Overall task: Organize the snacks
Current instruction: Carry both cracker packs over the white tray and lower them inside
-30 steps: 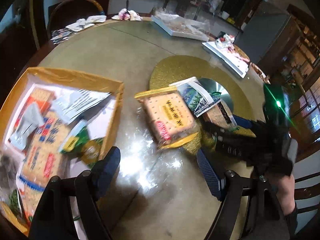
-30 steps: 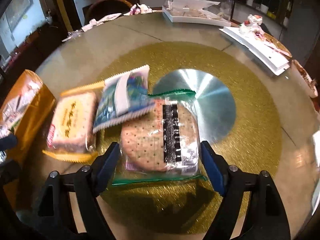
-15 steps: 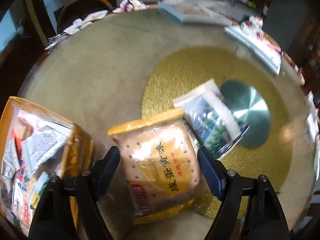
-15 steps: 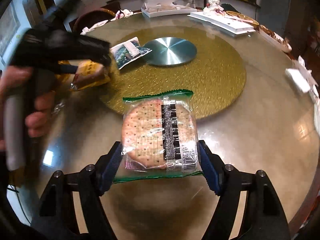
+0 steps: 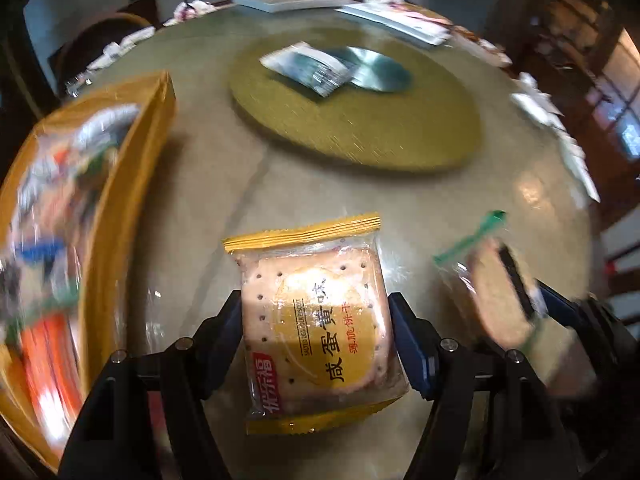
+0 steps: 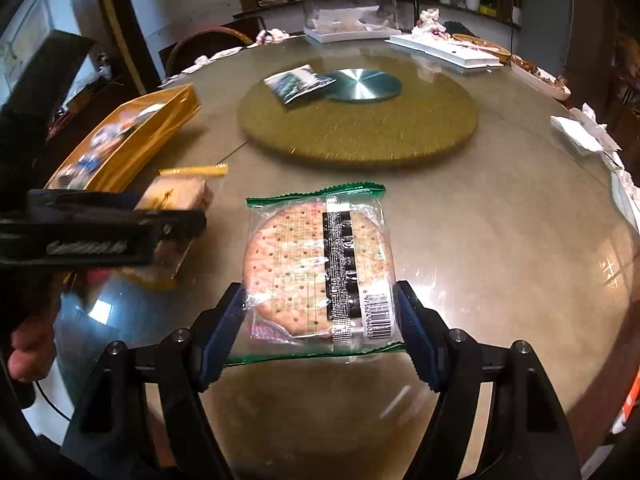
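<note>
My left gripper [image 5: 316, 316] has a yellow-edged square cracker packet [image 5: 320, 344] between its pads, and its jaws are closing on it. It hangs over the glass table, right of the yellow snack box [image 5: 132, 152]. My right gripper [image 6: 320, 312] is shut on a green-edged round cracker packet [image 6: 320, 272], near the table's front edge. In the right wrist view the yellow packet [image 6: 180, 194] shows at the left, beside the box [image 6: 160, 132]. A blue-green packet [image 6: 298, 82] lies on the gold turntable [image 6: 400, 128].
A silver disc [image 6: 364, 84] sits at the turntable's centre. White trays [image 6: 444, 50] and crumpled tissues [image 6: 580, 132] line the far and right table edges. A chair back [image 6: 208, 40] stands behind the box. A hand [image 6: 28, 348] shows at the left.
The left gripper came over the yellow packet, took it and drew it off the turntable towards the box. The right gripper pulled back with the green packet from the turntable to the table's front.
</note>
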`<state>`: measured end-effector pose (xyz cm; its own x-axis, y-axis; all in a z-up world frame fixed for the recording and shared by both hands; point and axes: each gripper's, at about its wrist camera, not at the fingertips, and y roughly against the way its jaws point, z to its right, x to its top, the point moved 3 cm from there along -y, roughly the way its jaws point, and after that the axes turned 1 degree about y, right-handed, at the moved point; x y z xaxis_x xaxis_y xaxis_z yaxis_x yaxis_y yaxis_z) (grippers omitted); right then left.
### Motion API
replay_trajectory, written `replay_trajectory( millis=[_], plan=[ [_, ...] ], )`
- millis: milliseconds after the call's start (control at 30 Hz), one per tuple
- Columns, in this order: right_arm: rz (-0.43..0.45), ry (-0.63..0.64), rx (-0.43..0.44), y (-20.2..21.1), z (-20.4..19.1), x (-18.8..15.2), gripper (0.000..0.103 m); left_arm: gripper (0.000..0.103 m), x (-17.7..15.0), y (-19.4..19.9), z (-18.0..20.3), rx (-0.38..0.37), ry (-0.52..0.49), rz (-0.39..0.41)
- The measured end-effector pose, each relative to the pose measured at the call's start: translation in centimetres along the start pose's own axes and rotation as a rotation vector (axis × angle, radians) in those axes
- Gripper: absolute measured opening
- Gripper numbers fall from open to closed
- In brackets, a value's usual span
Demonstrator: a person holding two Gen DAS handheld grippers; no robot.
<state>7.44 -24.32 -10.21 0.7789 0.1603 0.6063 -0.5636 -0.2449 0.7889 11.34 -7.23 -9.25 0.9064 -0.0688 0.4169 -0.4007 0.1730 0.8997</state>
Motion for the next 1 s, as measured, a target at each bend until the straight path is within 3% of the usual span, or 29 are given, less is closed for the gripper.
replay_trajectory(
  millis=[67,167,300,667,1000],
  plan=[
    [0.009,-0.005,0.025,1.1,-0.3,-1.5,0.074,0.070,-1.8,1.2,-0.3,-0.056,0.023,0.011],
    [0.017,-0.064,0.100,2.3,-0.3,-2.6,0.074,0.070,-4.3,3.4,-0.9,-0.075,0.064,0.087],
    [0.005,-0.112,0.165,2.5,-1.1,-2.8,0.073,0.070,-5.3,4.6,-2.0,-0.143,0.121,0.110],
    [0.036,-0.186,0.249,2.1,-2.6,-2.1,0.072,0.070,-6.7,8.1,-2.3,0.002,0.103,0.237],
    [0.087,-0.200,0.308,2.7,-4.3,-0.5,0.072,0.070,-6.3,10.6,-3.5,0.046,0.104,0.328]
  ],
)
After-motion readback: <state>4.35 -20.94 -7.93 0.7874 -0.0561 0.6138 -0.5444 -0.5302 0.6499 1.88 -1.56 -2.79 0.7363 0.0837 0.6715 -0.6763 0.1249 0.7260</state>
